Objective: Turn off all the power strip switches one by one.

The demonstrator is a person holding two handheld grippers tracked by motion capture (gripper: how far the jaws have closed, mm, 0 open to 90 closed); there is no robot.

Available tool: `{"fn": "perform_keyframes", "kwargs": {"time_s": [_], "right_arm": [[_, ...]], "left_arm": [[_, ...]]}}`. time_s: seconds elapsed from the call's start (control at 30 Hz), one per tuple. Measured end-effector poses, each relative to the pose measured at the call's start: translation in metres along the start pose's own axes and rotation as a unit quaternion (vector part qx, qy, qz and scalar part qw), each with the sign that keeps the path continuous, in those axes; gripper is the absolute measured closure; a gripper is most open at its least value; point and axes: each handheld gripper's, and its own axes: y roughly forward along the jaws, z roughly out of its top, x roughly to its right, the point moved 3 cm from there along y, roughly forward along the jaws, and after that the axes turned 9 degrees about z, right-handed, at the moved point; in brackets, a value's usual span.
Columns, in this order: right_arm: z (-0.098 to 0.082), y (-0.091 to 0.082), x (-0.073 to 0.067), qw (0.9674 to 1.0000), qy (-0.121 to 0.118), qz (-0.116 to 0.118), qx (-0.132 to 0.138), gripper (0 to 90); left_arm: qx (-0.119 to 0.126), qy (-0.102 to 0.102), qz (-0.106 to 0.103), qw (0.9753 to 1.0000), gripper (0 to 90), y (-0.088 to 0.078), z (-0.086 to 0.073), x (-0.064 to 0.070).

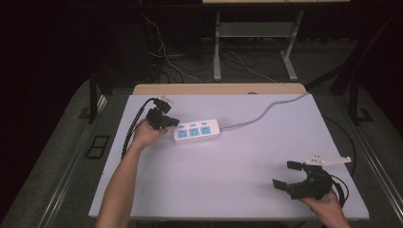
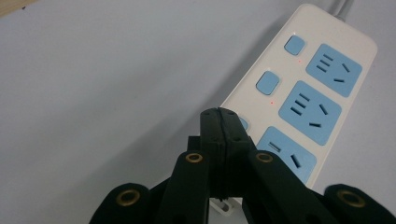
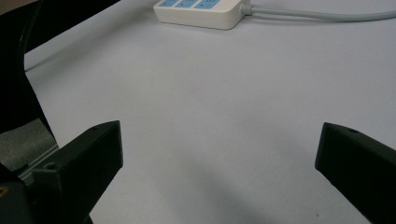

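Clearly the left claw [image 2: 219, 116], jaws pressed together and empty, touches the power strip's [image 1: 197, 130] near end left of centre; right claw [image 1: 291, 176] gapes wide, lower right.

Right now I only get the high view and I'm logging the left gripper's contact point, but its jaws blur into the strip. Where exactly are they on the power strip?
Observer: In the left gripper view the left gripper has its jaws pressed together, tips over the nearest blue switch button on the power strip.
Operator: Are the other switches lit?
Observer: A small red dot glows beside each of the other two buttons.
Operator: And the right gripper?
Observer: In the right gripper view the right gripper has its jaws wide apart over bare table, the strip far ahead.
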Motion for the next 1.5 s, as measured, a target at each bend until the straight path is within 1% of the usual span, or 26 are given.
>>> {"fn": "perform_keyframes", "kwargs": {"time_s": [0.07,0.27,0.5,0.57,0.63,0.73,0.83,0.93,1.0,1.07,1.1,1.13,1.17,1.23,1.3,1.37,1.43,1.5], "right_arm": [[0.0,0.0,0.0,1.0,0.0,0.0,0.0,0.6],[0.0,0.0,0.0,1.0,0.0,0.0,-0.002,0.7],[0.0,0.0,0.0,1.0,0.0,0.001,-0.003,0.7],[0.0,0.0,0.0,1.0,0.0,0.001,-0.002,0.7],[0.0,0.0,0.0,1.0,0.0,0.001,-0.002,0.7],[0.0,0.0,0.0,1.0,-0.001,0.001,-0.002,0.7],[0.0,0.0,0.0,1.0,-0.002,0.001,-0.003,0.6],[0.0,-0.001,-0.001,1.0,-0.003,0.002,-0.003,0.7],[0.0,-0.001,-0.001,1.0,-0.004,0.001,-0.003,0.7],[-0.001,-0.001,-0.001,1.0,-0.004,0.001,-0.003,0.7],[-0.001,-0.002,-0.001,1.0,-0.004,0.001,-0.003,0.7],[-0.001,-0.002,-0.001,1.0,-0.005,0.001,-0.003,0.7],[-0.001,-0.002,-0.001,1.0,-0.006,0.001,-0.003,0.7],[-0.001,-0.002,0.0,1.0,-0.006,0.001,-0.003,0.6],[-0.001,-0.002,-0.001,1.0,-0.006,0.002,-0.002,0.7],[-0.001,-0.003,-0.001,1.0,-0.007,0.003,-0.003,0.6],[-0.001,-0.003,-0.001,1.0,-0.007,0.002,-0.005,0.6],[-0.001,-0.003,0.0,1.0,-0.007,0.002,-0.004,0.7]], "left_arm": [[0.003,-0.003,-0.005,1.0,89.1,0.001,0.0,0.001],[0.008,-0.002,-0.019,0.9998,89.0,0.003,0.003,0.005],[0.0,0.003,-0.018,0.9998,89.0,0.009,0.003,0.01],[0.003,-0.003,-0.022,0.9998,89.1,0.01,0.003,0.01],[0.004,-0.001,-0.019,0.9998,89.0,0.01,0.003,0.01],[0.004,0.01,-0.012,0.9999,89.0,0.01,0.003,0.012],[0.006,0.006,-0.014,0.9999,89.3,0.011,0.003,0.013],[0.005,0.008,-0.012,0.9999,89.5,0.012,0.004,0.015],[0.004,0.004,-0.019,0.9998,89.6,0.013,0.004,0.016],[0.004,0.002,-0.018,0.9998,89.7,0.014,0.005,0.016],[0.005,-0.006,-0.02,0.9998,89.8,0.014,0.005,0.016],[0.006,-0.009,-0.02,0.9997,89.8,0.015,0.005,0.015],[0.006,-0.008,-0.019,0.9998,89.9,0.015,0.005,0.015],[0.004,-0.012,-0.02,0.9997,89.9,0.016,0.004,0.014],[0.007,-0.018,-0.021,0.9996,90.0,0.016,0.003,0.014],[0.01,-0.019,-0.02,0.9996,90.0,0.015,0.003,0.014],[0.01,-0.016,-0.014,0.9997,89.9,0.015,0.003,0.015],[0.007,-0.015,-0.011,0.9998,89.9,0.015,0.004,0.016]]}}
